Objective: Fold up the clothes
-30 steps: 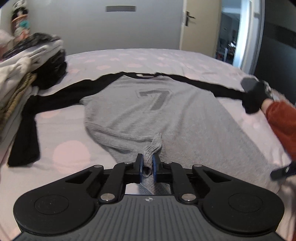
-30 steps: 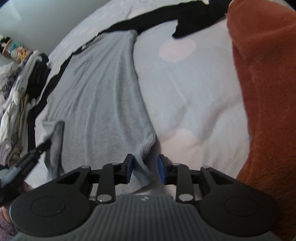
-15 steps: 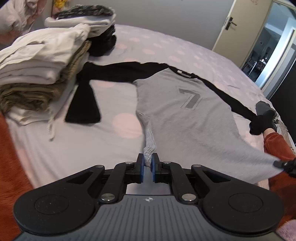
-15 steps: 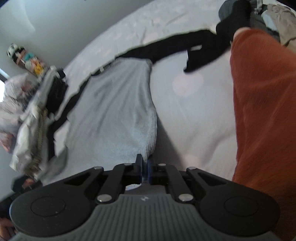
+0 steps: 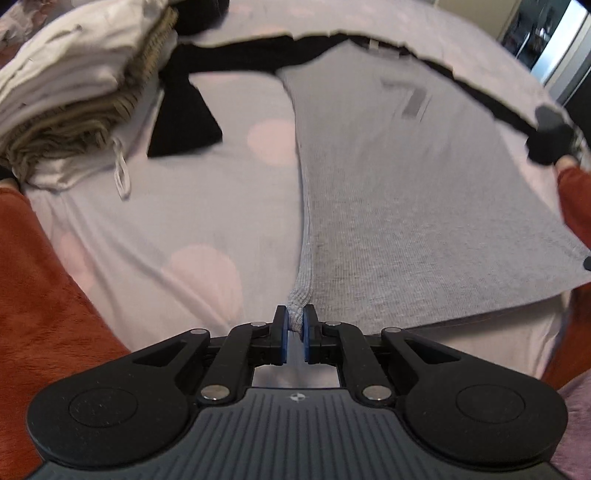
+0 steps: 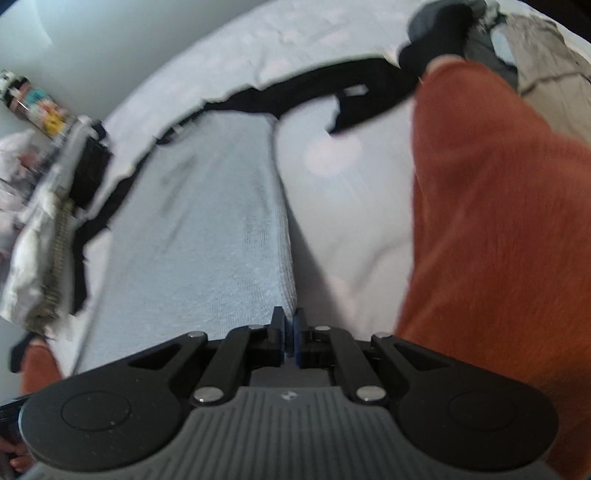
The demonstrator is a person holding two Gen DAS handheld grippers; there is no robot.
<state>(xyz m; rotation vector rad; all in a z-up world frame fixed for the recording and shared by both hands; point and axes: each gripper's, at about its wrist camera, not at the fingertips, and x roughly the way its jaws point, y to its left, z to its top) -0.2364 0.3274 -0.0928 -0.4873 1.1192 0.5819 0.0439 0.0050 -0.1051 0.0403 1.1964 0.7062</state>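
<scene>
A grey shirt (image 5: pixel 388 184) with black sleeves and a dark "7" lies spread face up on the pale spotted bed (image 5: pixel 207 229). My left gripper (image 5: pixel 294 325) is shut on the shirt's near left hem corner. My right gripper (image 6: pixel 290 325) is shut on the near right hem corner of the shirt (image 6: pixel 207 229). The hem is stretched taut between the two grippers. The left black sleeve (image 5: pixel 184 110) bends down beside the body; the right sleeve (image 6: pixel 332 92) runs out toward the bed's far side.
A stack of folded white and tan clothes (image 5: pixel 74 85) stands at the left of the bed. An orange fleece blanket (image 6: pixel 498 221) covers the near bed edge on both sides. A dark garment heap (image 6: pixel 443 29) lies at the far right.
Both grippers pulled the hem back toward me and apart, so the shirt now lies flatter and stretched. The right gripper, open a second ago, has closed on the hem corner.
</scene>
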